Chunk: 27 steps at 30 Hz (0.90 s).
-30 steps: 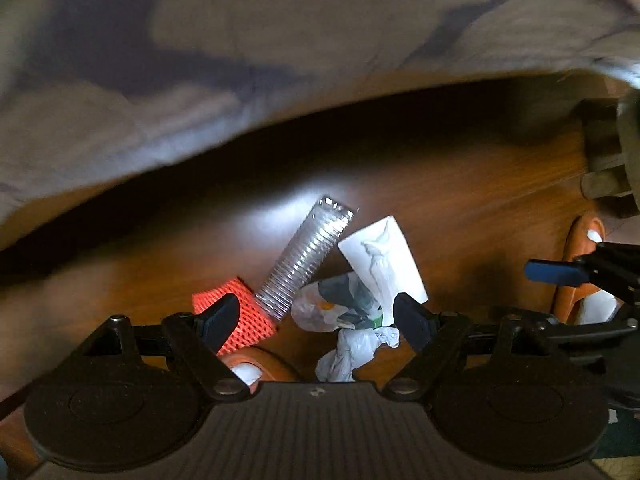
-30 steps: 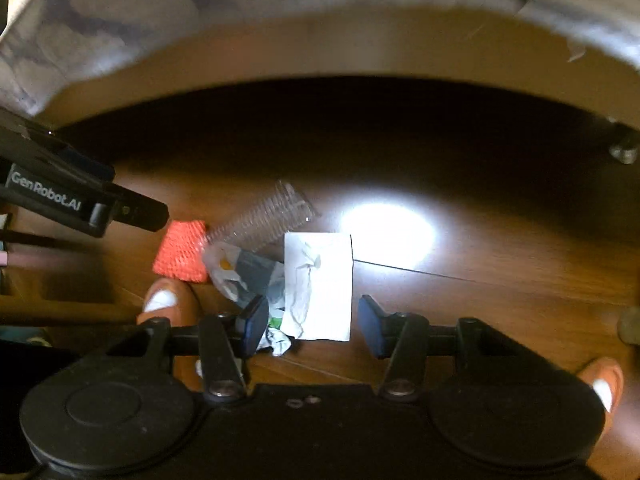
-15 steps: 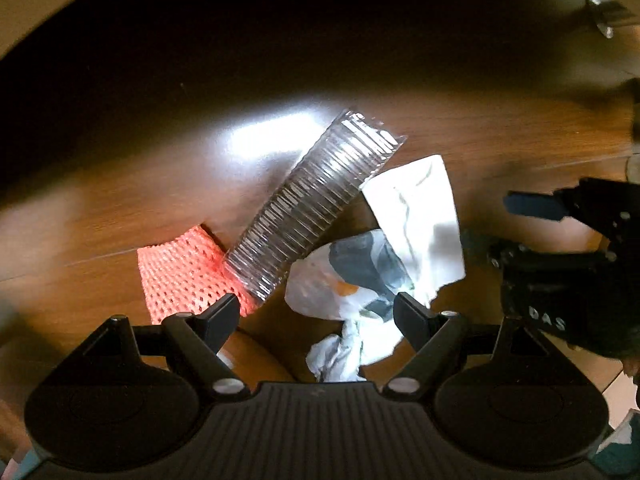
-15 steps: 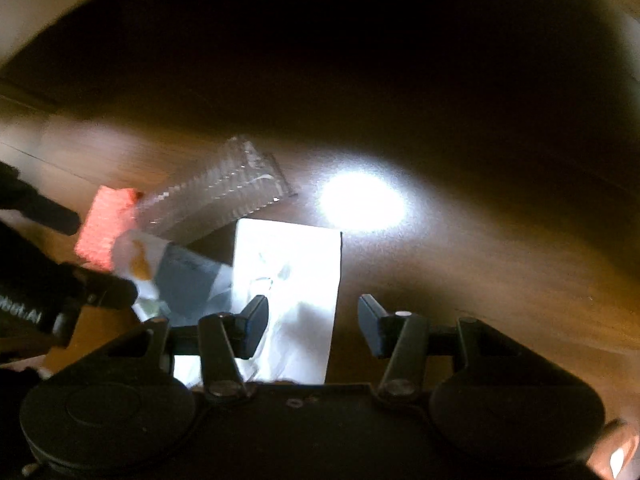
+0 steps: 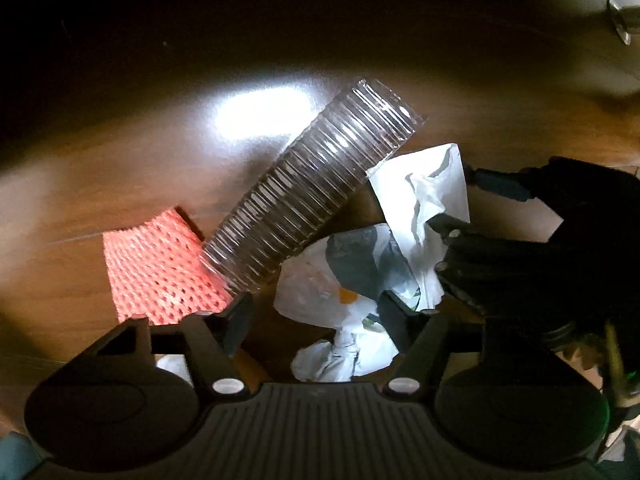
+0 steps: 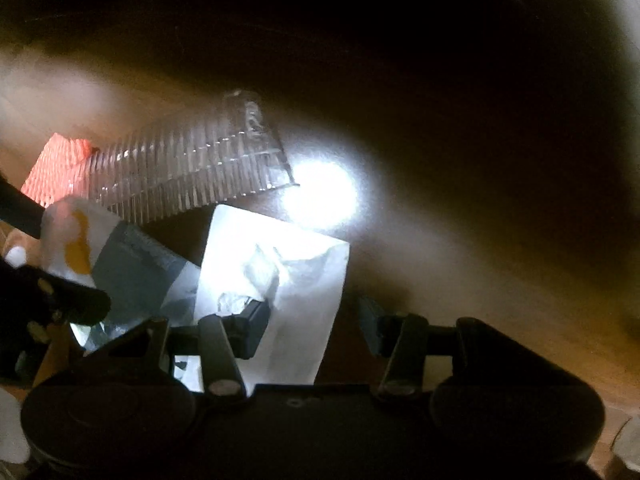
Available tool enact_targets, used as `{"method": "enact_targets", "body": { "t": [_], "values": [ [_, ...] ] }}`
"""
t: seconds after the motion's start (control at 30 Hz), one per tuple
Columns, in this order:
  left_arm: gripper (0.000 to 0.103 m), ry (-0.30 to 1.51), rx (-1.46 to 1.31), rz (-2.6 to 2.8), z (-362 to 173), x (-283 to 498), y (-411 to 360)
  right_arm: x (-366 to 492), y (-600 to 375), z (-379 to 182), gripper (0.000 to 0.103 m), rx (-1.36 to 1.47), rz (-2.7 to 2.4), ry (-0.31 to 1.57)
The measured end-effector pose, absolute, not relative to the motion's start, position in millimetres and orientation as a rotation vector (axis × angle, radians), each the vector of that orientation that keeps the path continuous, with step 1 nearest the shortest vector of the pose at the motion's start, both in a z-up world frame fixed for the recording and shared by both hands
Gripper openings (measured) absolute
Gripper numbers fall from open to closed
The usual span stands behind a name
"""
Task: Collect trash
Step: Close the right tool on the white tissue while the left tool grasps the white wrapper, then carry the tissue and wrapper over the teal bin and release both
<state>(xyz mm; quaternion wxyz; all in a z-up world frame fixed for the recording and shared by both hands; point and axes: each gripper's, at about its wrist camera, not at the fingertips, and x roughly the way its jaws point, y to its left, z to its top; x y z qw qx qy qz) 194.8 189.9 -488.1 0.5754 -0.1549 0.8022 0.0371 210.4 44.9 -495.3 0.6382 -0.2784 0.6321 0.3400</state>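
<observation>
A pile of trash lies on the wooden floor (image 5: 120,168). It holds a clear ribbed plastic tray (image 5: 312,192), an orange foam net (image 5: 156,268), a crumpled white and grey wrapper (image 5: 340,280) and a white paper bag (image 6: 280,272). My left gripper (image 5: 316,316) hangs low over the wrapper with its jaws closing. The wrapper sits between the fingers, and the left pad stands apart from it. My right gripper (image 6: 312,320) is open and straddles the paper bag's right half. In the left wrist view the right gripper (image 5: 520,240) sits over the paper bag (image 5: 424,196).
A bright glare (image 6: 320,196) marks the floor beside the tray (image 6: 192,172). A metal furniture foot (image 5: 618,20) stands at the far upper right. A person's toe (image 6: 16,256) shows at the left edge, beside the wrapper (image 6: 120,256). Behind the pile the floor is in deep shadow.
Both grippers have sunk toward the pile, so the trash looks larger and the grey fabric above has left view. The left jaws have narrowed around the wrapper. The right jaws kept their width.
</observation>
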Motion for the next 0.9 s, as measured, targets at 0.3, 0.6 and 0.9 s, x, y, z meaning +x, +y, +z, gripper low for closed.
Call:
{"method": "enact_targets", "body": {
  "t": [0.3,0.6,0.9],
  "values": [
    [0.04,1.896,-0.358,0.089,-493,192,187,188,52,-495,0.026,-0.696,0.806,1.36],
    [0.033,1.876,-0.336,0.057,-484,195,184,213,32,-480,0.003,-0.584,0.79,1.417],
    [0.033,1.815,-0.233,-0.019,-440,209,174,233,-22,-399,0.003,-0.466,0.656,1.376]
  ]
}}
